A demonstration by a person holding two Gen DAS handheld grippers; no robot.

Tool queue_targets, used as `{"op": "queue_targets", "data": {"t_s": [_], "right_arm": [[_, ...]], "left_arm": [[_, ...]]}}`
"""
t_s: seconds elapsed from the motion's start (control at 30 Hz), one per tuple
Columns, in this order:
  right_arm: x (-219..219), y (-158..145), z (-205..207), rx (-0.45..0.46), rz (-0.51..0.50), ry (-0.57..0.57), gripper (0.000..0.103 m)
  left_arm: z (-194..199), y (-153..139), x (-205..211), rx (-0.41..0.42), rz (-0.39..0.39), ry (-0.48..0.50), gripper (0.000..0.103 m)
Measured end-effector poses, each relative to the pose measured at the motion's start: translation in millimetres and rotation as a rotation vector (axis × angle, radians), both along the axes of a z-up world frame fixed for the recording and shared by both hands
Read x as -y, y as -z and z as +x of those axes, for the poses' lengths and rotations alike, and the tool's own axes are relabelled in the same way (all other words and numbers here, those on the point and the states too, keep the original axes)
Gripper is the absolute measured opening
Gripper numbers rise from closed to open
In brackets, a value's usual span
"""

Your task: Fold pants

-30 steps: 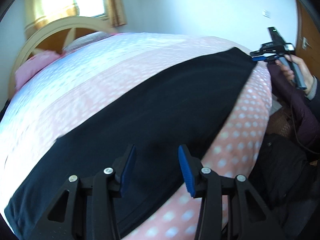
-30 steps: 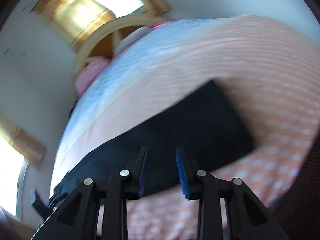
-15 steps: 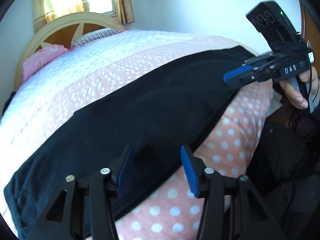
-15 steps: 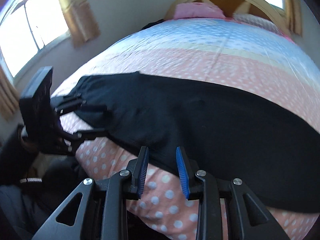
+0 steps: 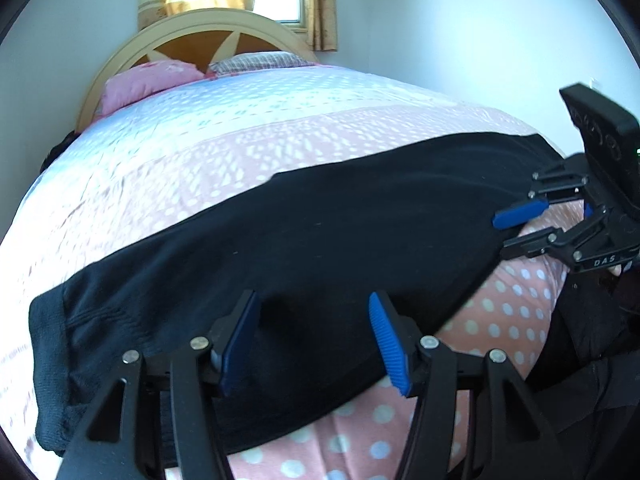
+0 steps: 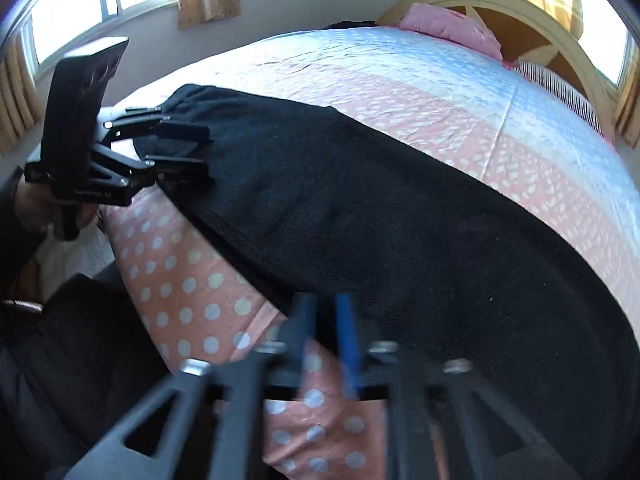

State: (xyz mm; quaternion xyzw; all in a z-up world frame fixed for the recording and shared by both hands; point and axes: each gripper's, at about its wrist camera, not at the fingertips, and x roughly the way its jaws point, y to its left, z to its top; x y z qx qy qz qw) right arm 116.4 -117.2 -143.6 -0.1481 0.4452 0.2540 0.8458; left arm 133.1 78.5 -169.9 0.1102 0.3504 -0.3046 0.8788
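Black pants [image 5: 320,240] lie stretched flat across the pink dotted bedcover [image 5: 500,320], waistband end [image 5: 52,320] at the left. My left gripper [image 5: 312,300] hovers over their near edge; its jaws are opening, with fabric below them and the blue pads not pressing. From the right wrist view the left gripper [image 6: 206,151] sits at the far left end of the pants [image 6: 380,220]. My right gripper [image 6: 325,304] is blurred, its pads drawn together on the pants' near edge. In the left wrist view the right gripper [image 5: 501,235] reaches that edge from the right.
The bed's headboard [image 5: 200,36] and a pink pillow [image 5: 148,80] lie far behind, under a curtained window. A person's dark clothing [image 5: 580,340] stands close against the bed's near side. A hand [image 6: 32,204] grips the left tool.
The right gripper rolled, swung in to the pants' near edge and drew its pads together. The left gripper shifted along the pants and its jaws widened.
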Motion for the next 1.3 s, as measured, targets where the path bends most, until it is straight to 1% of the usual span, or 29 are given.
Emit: {"op": "queue_targets", "data": {"t_s": [0.03,0.1,0.23,0.3,0.43,0.47,0.5,0.57,0.63,0.67,0.7,0.77,0.83,0.87,0.93,0.97,1.0,1.03,1.1,1.13,1.2,1.3], "right_arm": [[1,-3,-1,-0.002,0.016,-0.004,0.003],[0,-9,-6,0.004,0.018,-0.018,0.002],[-1,3,-11,-0.025,-0.027,-0.034,0.002],[-1,6,-13,-0.020,-0.035,-0.040,0.002],[-3,4,-9,-0.033,-0.037,-0.053,0.004],[-4,2,-10,-0.035,-0.045,-0.063,0.009],[-4,0,-10,-0.041,-0.049,-0.080,0.019],[0,-8,-7,-0.060,0.000,-0.084,0.030],[10,-17,0,-0.086,0.092,-0.067,0.030],[12,-19,4,-0.088,0.113,-0.055,0.030],[16,-20,9,-0.093,0.129,-0.032,0.030],[20,-14,19,-0.130,0.119,0.005,0.030],[23,0,24,-0.209,0.092,0.013,0.030],[24,5,24,-0.228,0.073,0.010,0.030],[25,3,18,-0.219,0.060,-0.026,0.030],[25,2,18,-0.227,0.055,-0.033,0.030],[25,-4,20,-0.227,0.059,-0.037,0.030],[26,-10,23,-0.217,0.074,-0.033,0.030],[28,-29,35,-0.196,0.144,-0.014,0.030],[28,-38,44,-0.189,0.188,-0.006,0.030],[25,-52,61,-0.168,0.242,0.011,0.030],[19,-58,93,-0.184,0.327,0.059,0.030]], "left_arm": [[0,2,-8,-0.002,-0.005,0.000,0.060],[2,3,-7,-0.003,-0.008,0.001,0.060],[-1,2,-12,0.002,-0.012,0.007,0.060],[2,2,-11,0.000,-0.014,0.004,0.060],[2,-1,-16,-0.020,-0.063,0.003,0.060],[2,-1,-15,-0.022,-0.073,0.010,0.061],[1,-1,-12,-0.025,-0.071,0.015,0.067],[-1,1,-5,-0.020,-0.064,0.028,0.068],[-2,1,3,-0.025,-0.072,0.051,0.068],[-1,0,9,-0.021,-0.081,0.063,0.068],[-1,-2,16,-0.019,-0.090,0.074,0.068],[0,-5,30,-0.014,-0.099,0.106,0.068],[-1,-4,48,-0.011,-0.076,0.152,0.068],[-3,-2,55,-0.012,-0.059,0.171,0.068],[-6,8,68,-0.039,0.019,0.215,0.069],[-10,10,71,-0.016,0.051,0.232,0.073],[-14,10,70,-0.014,0.060,0.253,0.080],[-16,11,70,-0.025,0.068,0.262,0.082],[-20,10,64,0.004,0.081,0.263,0.083],[-20,9,60,0.005,0.078,0.257,0.083],[-18,3,47,0.017,0.064,0.219,0.083],[-11,-11,24,0.062,0.041,0.155,0.083]]}}
